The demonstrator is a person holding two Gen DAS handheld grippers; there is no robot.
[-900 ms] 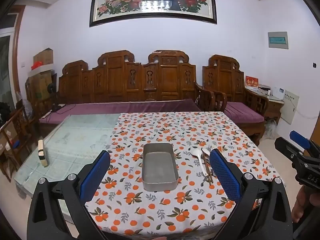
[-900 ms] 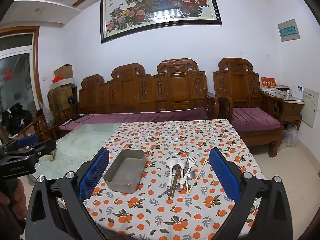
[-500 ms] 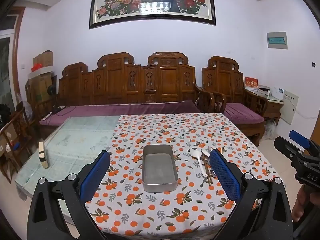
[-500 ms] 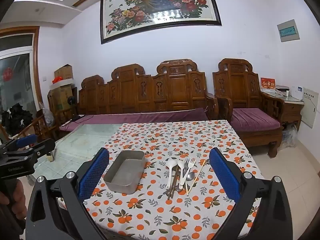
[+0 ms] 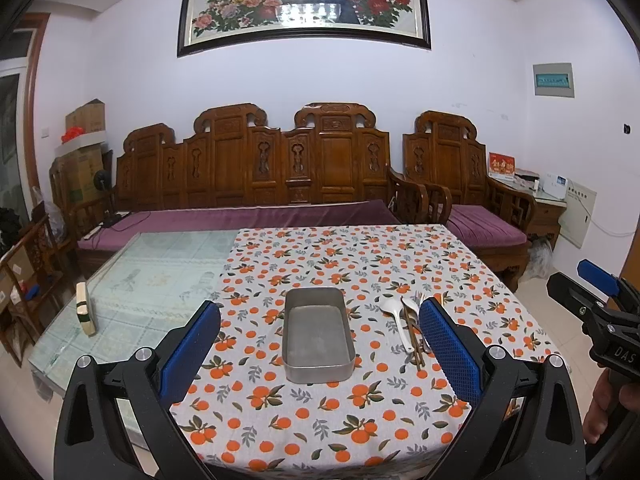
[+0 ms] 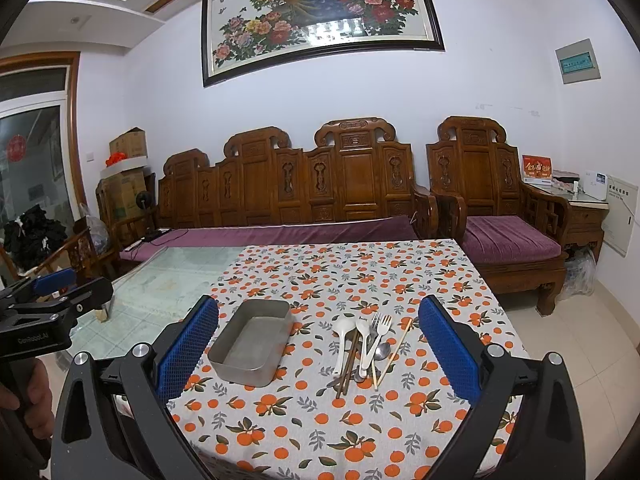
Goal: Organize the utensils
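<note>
in the right view alone forks [image 6: 380, 325] show; both tongs gape, empty

Glass-topped table [image 5: 160, 264], orange-print cloth [image 5: 340, 256] over right part, metal tray [image 5: 318, 334] on cloth, utensil pile [image 6: 366, 346] right of tray, small block [image 5: 86, 308] left of tray

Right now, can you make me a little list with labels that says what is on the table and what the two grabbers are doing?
table cover: orange-fruit patterned tablecloth
container: grey rectangular metal tin, empty
utensils: loose pile on the cloth beside the tin, with white plastic spoons, metal forks, brown wooden chopsticks
sorted so far: nothing in the tin
left gripper: open, holding nothing, above the table's near edge
right gripper: open, holding nothing
</note>
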